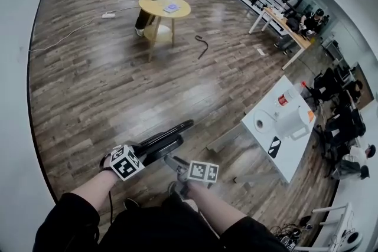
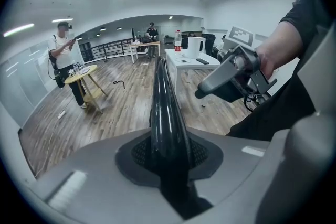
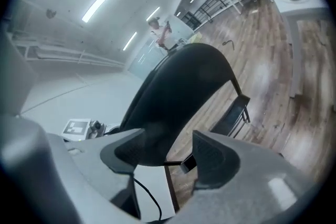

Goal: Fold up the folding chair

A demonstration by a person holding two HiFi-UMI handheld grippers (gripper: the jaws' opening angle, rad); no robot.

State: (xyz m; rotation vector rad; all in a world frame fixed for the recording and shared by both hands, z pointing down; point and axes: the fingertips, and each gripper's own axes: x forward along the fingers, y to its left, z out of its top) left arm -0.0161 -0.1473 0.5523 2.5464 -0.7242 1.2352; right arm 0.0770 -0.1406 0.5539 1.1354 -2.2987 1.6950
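Observation:
The black folding chair [image 1: 162,140] stands on the wood floor just in front of me. My left gripper [image 1: 140,154] is shut on the top edge of the chair's backrest [image 2: 164,107], which runs as a glossy black ridge straight out between the pads. My right gripper [image 1: 172,162] hangs beside it at the right, jaws apart. In the right gripper view the curved backrest [image 3: 181,86] fills the middle beyond the open right gripper [image 3: 168,153], with the seat [image 3: 232,115] lower right. The right gripper [image 2: 231,78] also shows in the left gripper view, held off the chair.
A white table [image 1: 292,156] with a kettle and a paper roll stands close on the right. A round yellow table [image 1: 155,6] with a person beside it is farther off. A cable [image 1: 202,46] lies on the floor. Desks with seated people line the right wall.

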